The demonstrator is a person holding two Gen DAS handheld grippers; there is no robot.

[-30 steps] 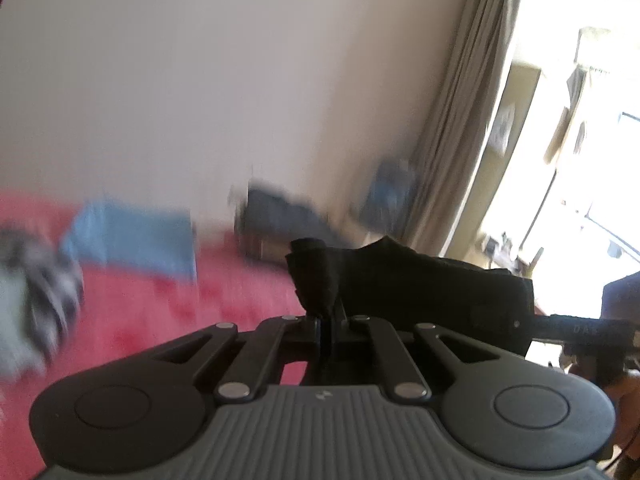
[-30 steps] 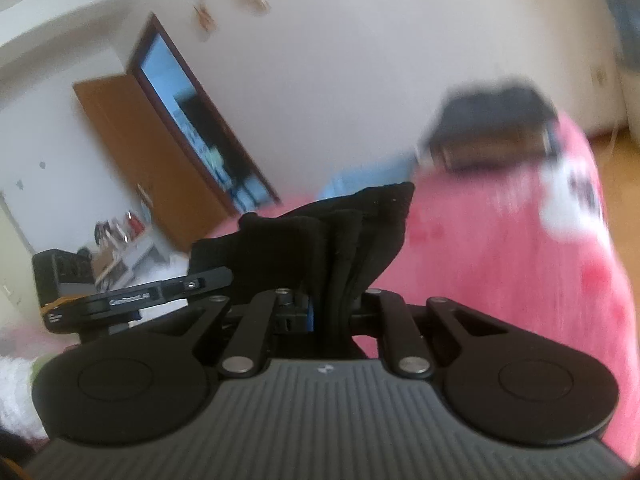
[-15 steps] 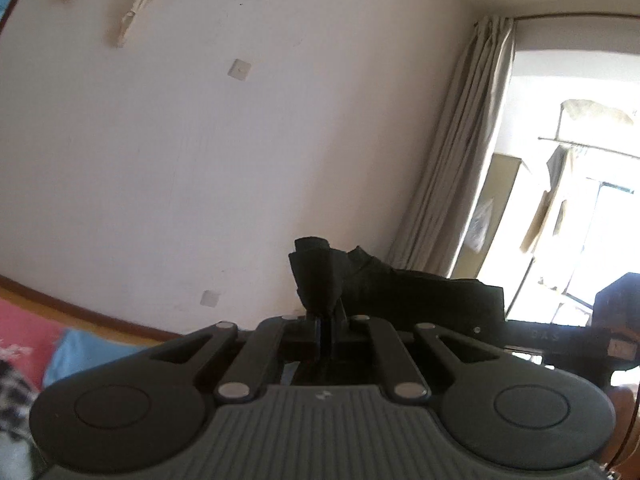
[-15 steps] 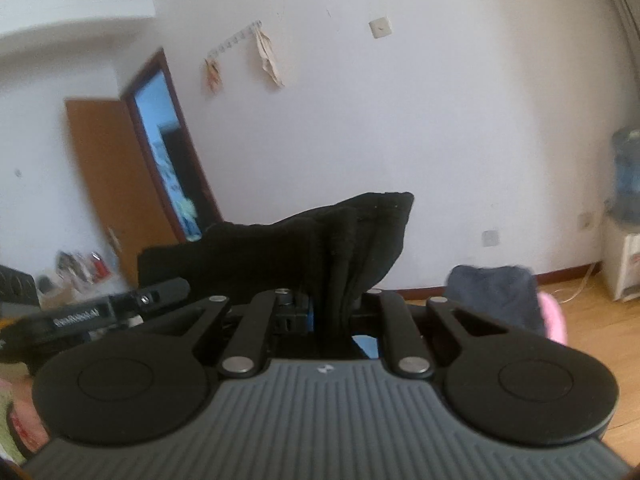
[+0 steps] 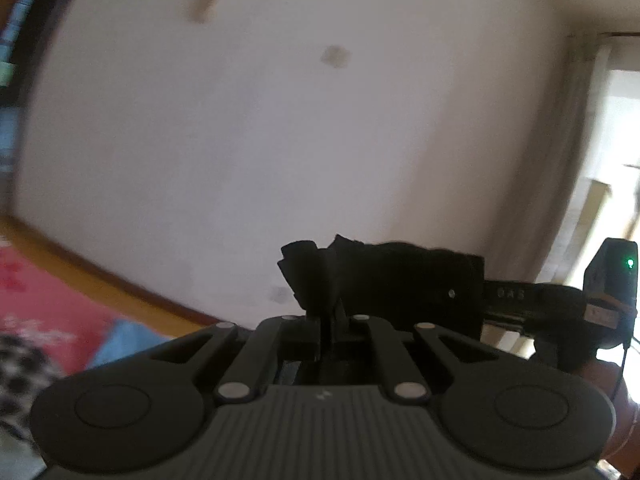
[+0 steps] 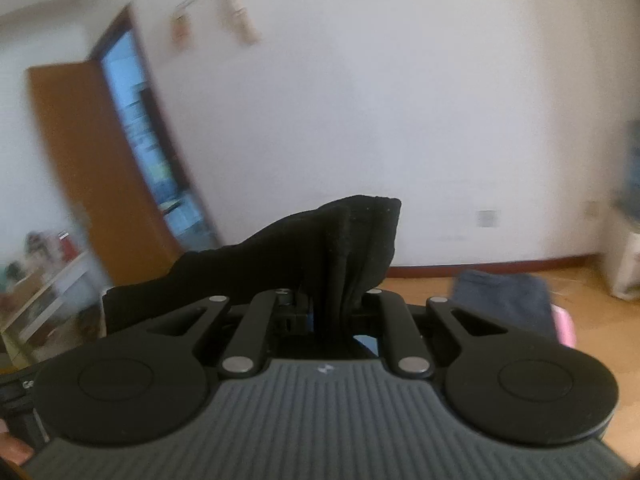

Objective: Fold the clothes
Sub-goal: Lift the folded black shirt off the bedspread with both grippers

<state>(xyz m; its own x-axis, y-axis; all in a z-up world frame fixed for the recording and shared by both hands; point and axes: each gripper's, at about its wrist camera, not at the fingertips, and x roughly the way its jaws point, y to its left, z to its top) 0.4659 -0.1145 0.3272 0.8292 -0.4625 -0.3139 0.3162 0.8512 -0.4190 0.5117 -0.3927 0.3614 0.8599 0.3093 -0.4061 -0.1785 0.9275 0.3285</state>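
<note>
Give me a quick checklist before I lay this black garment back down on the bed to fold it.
1. Left gripper shut on the black garment: ok.
2. Right gripper shut on it too: ok.
3. Cloth spans between both grippers: ok.
4. Garment's lower edge hanging free: cannot tell, hidden below.
5. Landing spot on the pink bed cover: cannot tell; checked cloth and blue cloth lie near its edge.

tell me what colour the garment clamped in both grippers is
Black, plain. The garment shows best in the right wrist view.
</note>
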